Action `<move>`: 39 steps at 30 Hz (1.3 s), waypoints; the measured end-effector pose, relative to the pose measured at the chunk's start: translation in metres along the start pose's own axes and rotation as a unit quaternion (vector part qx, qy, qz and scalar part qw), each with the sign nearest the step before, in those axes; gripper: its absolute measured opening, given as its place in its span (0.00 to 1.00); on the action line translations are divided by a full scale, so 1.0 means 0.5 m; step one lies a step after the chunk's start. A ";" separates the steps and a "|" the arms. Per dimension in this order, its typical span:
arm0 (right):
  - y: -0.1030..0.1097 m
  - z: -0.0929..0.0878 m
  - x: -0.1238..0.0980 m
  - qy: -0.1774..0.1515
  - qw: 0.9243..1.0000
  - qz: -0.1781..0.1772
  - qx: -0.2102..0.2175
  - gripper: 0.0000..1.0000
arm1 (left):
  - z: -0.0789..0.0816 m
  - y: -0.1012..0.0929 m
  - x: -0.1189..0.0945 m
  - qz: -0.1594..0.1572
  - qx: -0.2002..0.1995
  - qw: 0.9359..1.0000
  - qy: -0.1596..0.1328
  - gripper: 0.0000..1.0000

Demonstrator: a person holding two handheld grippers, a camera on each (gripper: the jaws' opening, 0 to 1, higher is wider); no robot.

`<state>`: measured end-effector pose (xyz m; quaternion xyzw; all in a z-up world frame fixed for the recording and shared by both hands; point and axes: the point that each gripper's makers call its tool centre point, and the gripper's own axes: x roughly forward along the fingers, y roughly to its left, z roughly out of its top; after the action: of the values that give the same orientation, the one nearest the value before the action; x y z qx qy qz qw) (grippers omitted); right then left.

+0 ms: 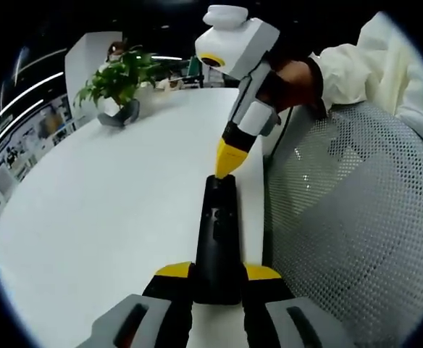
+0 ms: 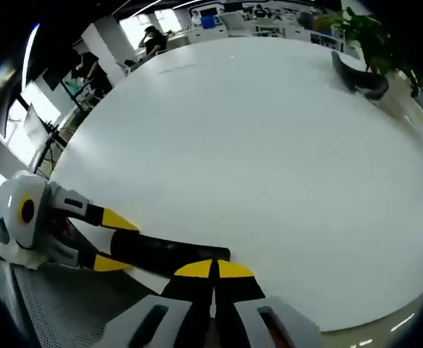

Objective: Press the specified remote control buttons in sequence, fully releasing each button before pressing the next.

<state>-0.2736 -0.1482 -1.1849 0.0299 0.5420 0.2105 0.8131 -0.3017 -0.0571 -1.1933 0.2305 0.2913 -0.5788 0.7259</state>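
White round bench [image 1: 110, 217] in an open office, potted plant [image 1: 121, 76] at its far side and a mesh chair back [image 1: 356, 217] just beside the near edge. Black remote control [image 1: 217, 243] lies at the bench's near edge, its near end pinched between the yellow-tipped jaws of the left claw [image 1: 217, 279]. Right claw [image 1: 227, 161], jaws pressed together, comes down with its tip touching the remote's far end, a white sleeve [image 1: 363, 65] behind it.

A potted plant [image 1: 121, 76] stands on the white table [image 1: 88, 217].
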 end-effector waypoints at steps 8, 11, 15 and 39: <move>0.003 -0.001 -0.002 0.001 1.000 0.003 0.005 0.00 | 0.001 0.000 0.000 -0.002 0.001 1.000 -0.002 0.24; 0.007 0.000 -0.001 0.001 1.000 0.005 -0.001 0.00 | 0.001 0.000 0.000 -0.002 0.001 1.000 -0.002 0.24; 0.017 0.007 -0.003 -0.006 1.000 0.016 -0.011 0.00 | 0.002 0.000 -0.001 -0.002 0.002 1.000 -0.002 0.24; 0.022 0.005 0.007 -0.002 1.000 0.020 -0.016 0.00 | 0.002 0.003 0.001 0.001 -0.005 1.000 -0.004 0.25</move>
<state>-0.2737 -0.1363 -1.1839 0.0280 0.5358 0.2357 0.8103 -0.3000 -0.0578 -1.1927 0.2247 0.2907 -0.5778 0.7288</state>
